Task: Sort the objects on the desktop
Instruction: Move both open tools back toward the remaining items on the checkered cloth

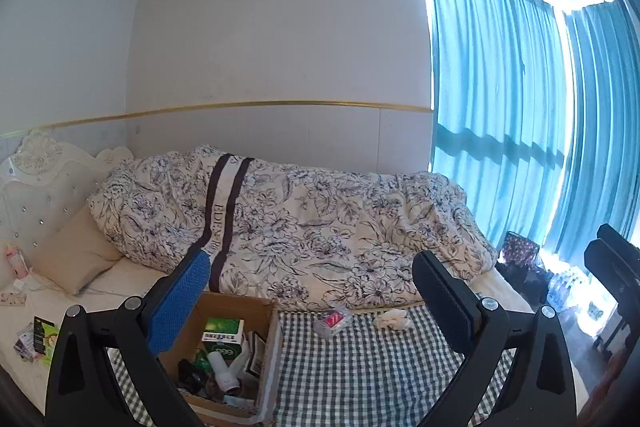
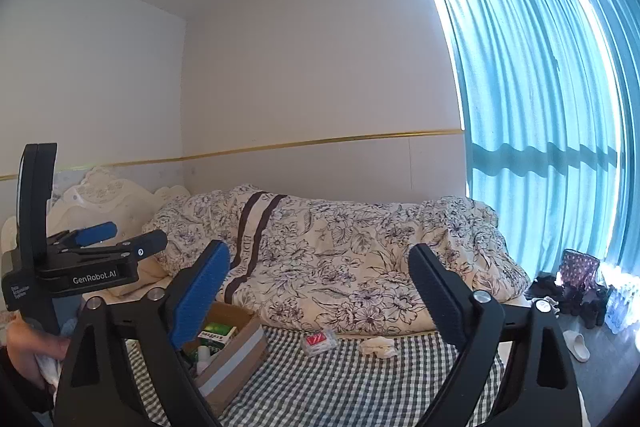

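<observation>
The left hand-held gripper [image 1: 310,301] is up in the air with its two fingers spread wide and nothing between them. The right hand-held gripper [image 2: 320,301] is the same: fingers wide apart, holding nothing. In the right view the left one shows again at the side, with a hand [image 2: 30,351] around its grip.

Under both lies the tabletop [image 1: 380,367], covered in a dark and white checked cloth. A brown box [image 1: 236,307] sits on its left part, open at the top. Inside the box are a green and white carton [image 1: 222,333], a white tube [image 1: 224,373] and some dark bits (too jumbled to name).

Right of the box, on the cloth, lies a clear little pack [image 1: 333,321] with something red inside. Further right of the box, just past the pack, is a crumpled white tissue [image 1: 392,319]. The two do not touch.

Behind the box is a bed with a flowered blanket [image 1: 320,227] heaped on it. A tan pillow [image 1: 76,253] lies left of the blanket. Far off to the right of the box hang blue curtains [image 1: 500,107] with bright light coming through.
</observation>
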Action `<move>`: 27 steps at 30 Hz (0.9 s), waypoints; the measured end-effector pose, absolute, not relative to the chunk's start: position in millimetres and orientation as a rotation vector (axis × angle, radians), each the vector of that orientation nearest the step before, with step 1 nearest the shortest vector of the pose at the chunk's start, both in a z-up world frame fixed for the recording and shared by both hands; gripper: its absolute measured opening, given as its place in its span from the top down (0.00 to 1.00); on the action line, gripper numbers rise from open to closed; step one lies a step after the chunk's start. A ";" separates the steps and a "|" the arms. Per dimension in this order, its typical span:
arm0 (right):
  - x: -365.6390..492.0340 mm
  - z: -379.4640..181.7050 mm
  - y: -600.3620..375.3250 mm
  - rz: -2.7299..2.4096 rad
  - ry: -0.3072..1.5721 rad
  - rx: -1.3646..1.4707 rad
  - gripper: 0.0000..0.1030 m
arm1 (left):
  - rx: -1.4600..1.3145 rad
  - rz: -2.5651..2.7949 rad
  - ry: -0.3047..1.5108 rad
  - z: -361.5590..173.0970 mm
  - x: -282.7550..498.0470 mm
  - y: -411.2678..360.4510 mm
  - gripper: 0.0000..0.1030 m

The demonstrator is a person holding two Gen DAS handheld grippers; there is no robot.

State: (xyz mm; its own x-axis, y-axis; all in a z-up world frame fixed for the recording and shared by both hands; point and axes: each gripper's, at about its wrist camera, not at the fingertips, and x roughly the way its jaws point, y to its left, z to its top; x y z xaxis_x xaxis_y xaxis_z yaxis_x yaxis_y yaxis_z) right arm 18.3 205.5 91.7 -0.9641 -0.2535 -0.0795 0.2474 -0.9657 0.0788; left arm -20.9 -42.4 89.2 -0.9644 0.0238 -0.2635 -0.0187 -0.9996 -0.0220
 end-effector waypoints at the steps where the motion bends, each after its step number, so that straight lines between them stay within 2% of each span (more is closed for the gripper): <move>1: 19.3 89.4 204.5 -2.888 -0.102 0.133 0.07 | -0.423 3.088 -0.032 86.7 -24.2 -40.8 0.00; 6: 1.2 74.4 216.5 -2.906 -0.130 0.176 0.00 | -0.489 3.063 -0.027 67.4 -46.1 -30.6 0.00; 16: -54.4 25.0 232.6 -2.905 -0.173 0.338 0.00 | -0.615 3.026 0.013 13.4 -103.6 -11.6 0.00; 27: -143.4 -57.6 245.4 -2.890 -0.186 0.593 0.00 | -0.824 2.954 0.038 -76.8 -192.6 10.1 0.00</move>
